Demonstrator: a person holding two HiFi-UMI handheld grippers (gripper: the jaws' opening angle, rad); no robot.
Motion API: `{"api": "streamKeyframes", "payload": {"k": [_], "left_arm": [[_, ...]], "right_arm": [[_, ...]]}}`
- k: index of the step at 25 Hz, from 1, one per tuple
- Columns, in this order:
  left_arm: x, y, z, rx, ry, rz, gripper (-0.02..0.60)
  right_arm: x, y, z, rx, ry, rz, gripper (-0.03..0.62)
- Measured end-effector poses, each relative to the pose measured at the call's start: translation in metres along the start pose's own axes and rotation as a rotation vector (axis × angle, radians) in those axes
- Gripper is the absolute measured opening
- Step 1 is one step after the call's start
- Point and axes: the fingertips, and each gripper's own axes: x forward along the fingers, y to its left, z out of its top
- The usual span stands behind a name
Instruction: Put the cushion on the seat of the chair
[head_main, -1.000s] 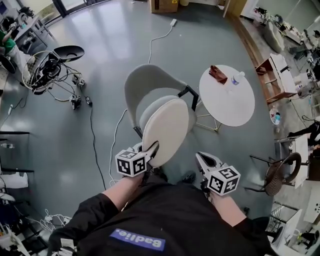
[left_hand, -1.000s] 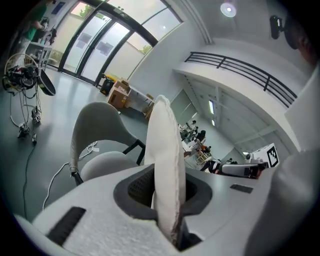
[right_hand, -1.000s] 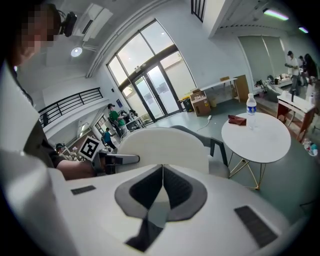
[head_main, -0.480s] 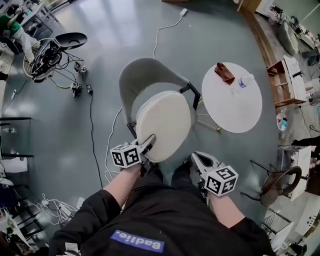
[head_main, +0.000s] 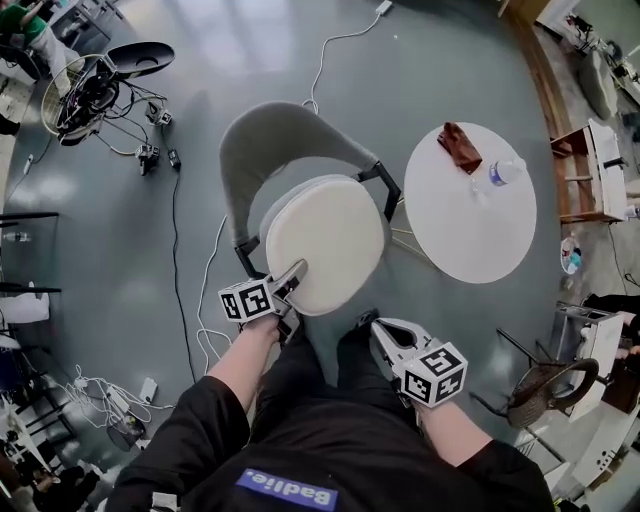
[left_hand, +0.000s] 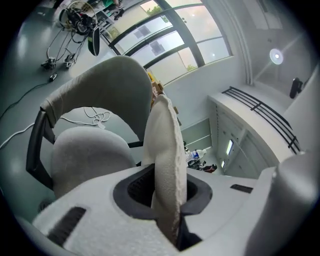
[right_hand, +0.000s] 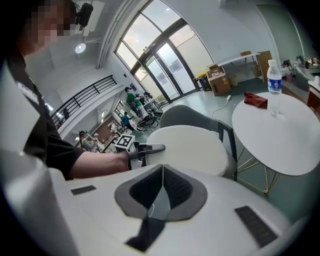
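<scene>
- The left tool (head_main: 296, 272) is clamping the cream round cushion (head_main: 325, 243) at its 7 o'clock edge in the head view. Its jaws are standing only slightly apart, with the cushion's rim pinched between the pads.
- In the left gripper view, the cushion (left_hand: 165, 145) is showing edge-on, rising straight out of the left tool (left_hand: 167, 205). The grey seat (left_hand: 85, 155) is lying at its 9 o'clock side.
- The cushion is hovering over or lying on the seat of the grey chair (head_main: 275, 140), covering nearly all of it. Whether it is resting fully on the seat I cannot tell.
- The chair's curved back is wrapping round the cushion from 9 to 1 o'clock, and a black armrest (head_main: 380, 185) is showing at 2 o'clock.
- The right tool (head_main: 380, 335) is hanging at 5 o'clock from the cushion, apart from it. In the right gripper view its pads (right_hand: 161, 175) are pressing together with nothing between them.
- From the right gripper view, the cushion (right_hand: 185, 145) is looking about level, and the left tool (right_hand: 150, 148) is gripping its 9 o'clock edge.
- A white round worktop (head_main: 470, 215) is standing at 3 o'clock of the chair, just beside it. It is carrying a plastic bottle (head_main: 497, 172) and a reddish-brown cloth (head_main: 461, 146), near each other toward its 12 o'clock rim.
- Cables (head_main: 185, 250) are trailing over the grey floor at 9 o'clock of the chair.
</scene>
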Motion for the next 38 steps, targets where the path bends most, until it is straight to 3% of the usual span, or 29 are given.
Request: {"api": "streamKeyframes", "payload": {"k": [7,13,20,25,33,38], "left_arm": [[0.04,0.044,-0.001,-0.067,-0.023,-0.008,0.063],[0.066,0.065,0.006,-0.099,0.003,-0.066,0.063],[0.083,0.096,0.007,-0.129,0.002,-0.019,0.063],[0.085,0.129,-0.003,-0.151,0.03,0.097,0.063],[0.082,0.178,-0.021,-0.08,0.073,0.36,0.105],[0.082,0.204,-0.021,-0.058,0.056,0.435,0.154]], "right_arm": [[-0.002,-0.031,-0.025,0.018,0.073,-0.019,0.029],[0.002,-0.042,-0.046,0.047,0.122,-0.037,0.029],[0.004,-0.055,-0.056,0.069,0.156,-0.038,0.029],[0.005,-0.067,-0.064,0.081,0.174,-0.05,0.029],[0.018,-0.063,-0.078,0.1,0.2,-0.016,0.029],[0.02,-0.067,-0.09,0.123,0.203,-0.008,0.029]]}}
